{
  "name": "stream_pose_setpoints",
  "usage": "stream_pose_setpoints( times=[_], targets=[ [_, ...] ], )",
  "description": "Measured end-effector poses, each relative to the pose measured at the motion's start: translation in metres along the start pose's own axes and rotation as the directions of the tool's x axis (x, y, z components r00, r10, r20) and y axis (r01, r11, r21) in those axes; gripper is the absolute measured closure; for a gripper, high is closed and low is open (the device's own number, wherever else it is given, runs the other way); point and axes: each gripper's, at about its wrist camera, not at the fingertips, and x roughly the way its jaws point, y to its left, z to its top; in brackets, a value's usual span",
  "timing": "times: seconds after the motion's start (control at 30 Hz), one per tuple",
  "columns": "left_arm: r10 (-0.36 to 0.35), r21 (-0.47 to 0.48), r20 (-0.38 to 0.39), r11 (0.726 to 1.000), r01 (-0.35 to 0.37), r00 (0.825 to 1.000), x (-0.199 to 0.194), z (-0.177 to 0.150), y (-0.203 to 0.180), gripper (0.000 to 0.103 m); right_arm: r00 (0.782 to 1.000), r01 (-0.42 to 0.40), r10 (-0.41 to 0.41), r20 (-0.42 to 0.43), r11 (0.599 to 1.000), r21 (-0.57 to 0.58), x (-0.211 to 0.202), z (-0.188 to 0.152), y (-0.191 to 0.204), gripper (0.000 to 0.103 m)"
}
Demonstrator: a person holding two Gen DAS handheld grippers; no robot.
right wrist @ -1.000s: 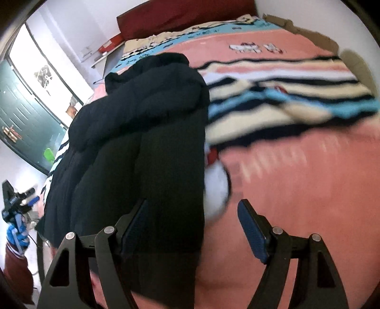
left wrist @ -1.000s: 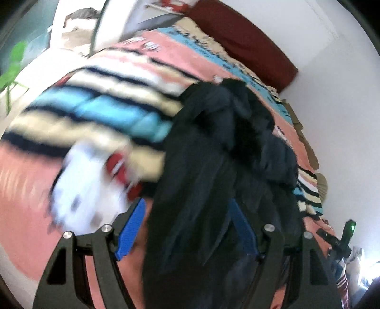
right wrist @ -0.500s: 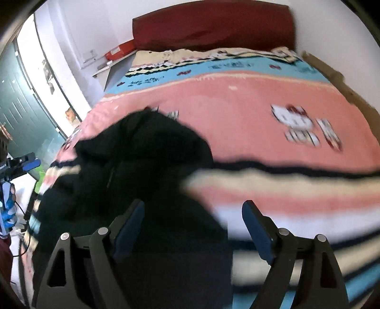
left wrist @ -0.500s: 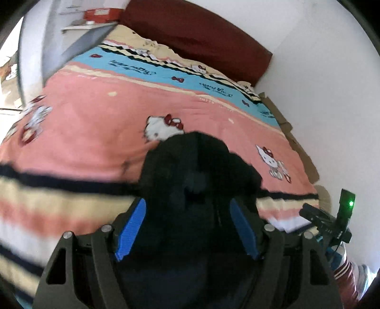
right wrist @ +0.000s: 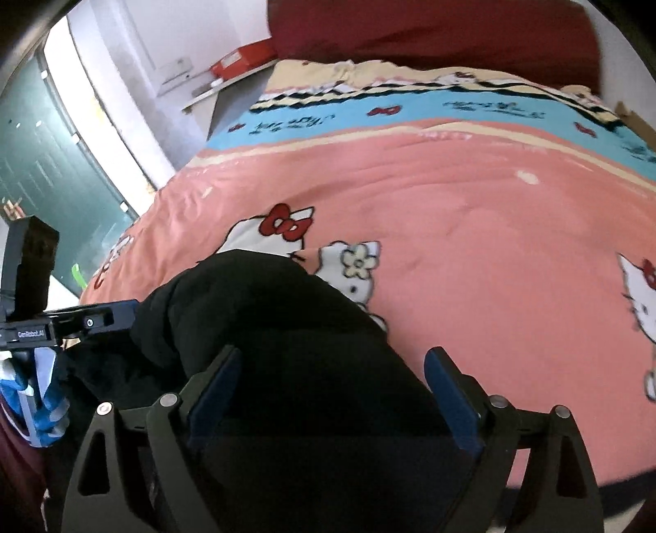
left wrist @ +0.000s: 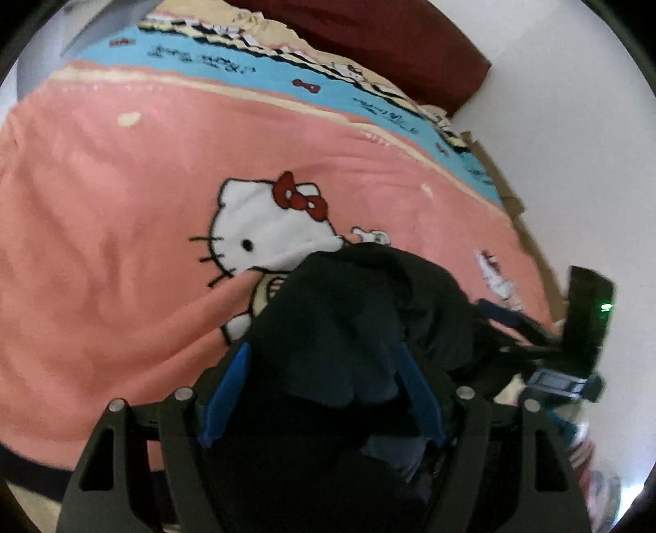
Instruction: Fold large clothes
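A large black padded garment (left wrist: 361, 311) lies bunched on the pink cartoon-cat bedspread (left wrist: 123, 197). My left gripper (left wrist: 324, 373) has its blue-padded fingers (left wrist: 229, 381) on both sides of a thick fold of the garment. In the right wrist view the same garment (right wrist: 287, 328) fills the space between my right gripper's (right wrist: 332, 381) blue fingers (right wrist: 451, 389), which stand wide apart. The garment hides the inner jaw faces, so contact is unclear. The right gripper also shows in the left wrist view (left wrist: 574, 332), and the left one in the right wrist view (right wrist: 61, 324).
A dark red headboard (right wrist: 430, 37) and white wall stand at the far end of the bed. A shelf with a red box (right wrist: 242, 61) is at the far left, beside a green glass door (right wrist: 45, 176). Bedspread (right wrist: 492, 229) stretches ahead.
Both grippers have moved up the bed with the black garment, from the striped part of the bedspread to the pink cartoon-cat part. The garment now bunches closer to the jaws.
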Motion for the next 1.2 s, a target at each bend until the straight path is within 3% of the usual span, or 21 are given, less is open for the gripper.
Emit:
stream_pose_setpoints(
  times=[0.1, 0.2, 0.27, 0.37, 0.47, 0.53, 0.57, 0.6, 0.63, 0.77, 0.93, 1.2],
  targets=[
    [-0.075, -0.021, -0.019, 0.997, 0.074, 0.997, 0.006, -0.002, 0.008, 0.031, 1.0, -0.025, 0.025, -0.012, 1.0, -0.018, 0.015, 0.001, 0.005, 0.012],
    [-0.182, -0.007, -0.02, 0.983, 0.182, 0.983, 0.003, -0.007, 0.005, 0.031, 0.999, -0.046, 0.046, -0.009, 0.999, -0.008, 0.024, 0.002, 0.003, 0.011],
    [-0.193, -0.006, -0.021, 0.981, 0.193, 0.981, 0.007, -0.009, 0.006, 0.031, 0.997, -0.071, 0.071, -0.004, 0.997, 0.008, 0.026, -0.002, 0.0, 0.011],
    [-0.15, -0.022, -0.058, 0.989, 0.149, 0.987, 0.022, -0.015, 0.011, 0.031, 0.997, -0.077, 0.078, -0.019, 0.996, 0.032, 0.034, -0.008, -0.007, 0.012],
    [-0.103, 0.029, -0.04, 0.994, 0.104, 0.994, 0.021, -0.023, 0.0, 0.034, 0.998, -0.063, 0.063, -0.022, 0.998, 0.009, 0.032, -0.011, -0.002, 0.033],
    [-0.052, 0.083, -0.015, 0.995, 0.053, 0.999, 0.017, -0.029, -0.011, 0.058, 0.998, -0.056, 0.055, -0.025, 0.998, -0.004, 0.027, -0.012, 0.002, 0.056],
    [-0.037, 0.116, 0.002, 0.993, 0.036, 0.999, 0.012, -0.033, -0.019, 0.072, 0.999, -0.042, 0.041, -0.032, 0.999, -0.02, 0.023, -0.013, 0.006, 0.062],
    [-0.029, 0.14, 0.017, 0.99, 0.026, 0.999, 0.006, -0.037, -0.026, 0.082, 0.999, -0.027, 0.026, -0.038, 0.999, -0.036, 0.018, -0.015, 0.01, 0.07],
    [-0.019, 0.162, 0.028, 0.987, 0.015, 0.999, 0.0, -0.04, -0.032, 0.085, 0.999, -0.019, 0.017, -0.042, 0.999, -0.049, 0.012, -0.016, 0.015, 0.078],
    [0.027, 0.253, 0.068, 0.966, -0.044, 0.997, -0.038, -0.058, -0.065, 0.093, 0.999, 0.01, -0.014, -0.032, 0.994, -0.113, -0.026, -0.025, 0.039, 0.09],
    [-0.008, 0.332, 0.128, 0.943, -0.035, 0.992, -0.117, -0.104, -0.106, 0.096, 0.998, -0.015, 0.023, 0.065, 0.992, -0.128, -0.109, -0.05, 0.058, 0.093],
    [-0.145, 0.386, 0.204, 0.921, 0.057, 0.968, -0.25, -0.234, -0.128, 0.103, 0.952, -0.158, 0.188, 0.243, 0.978, -0.138, -0.26, -0.154, 0.111, 0.094]
  ],
)
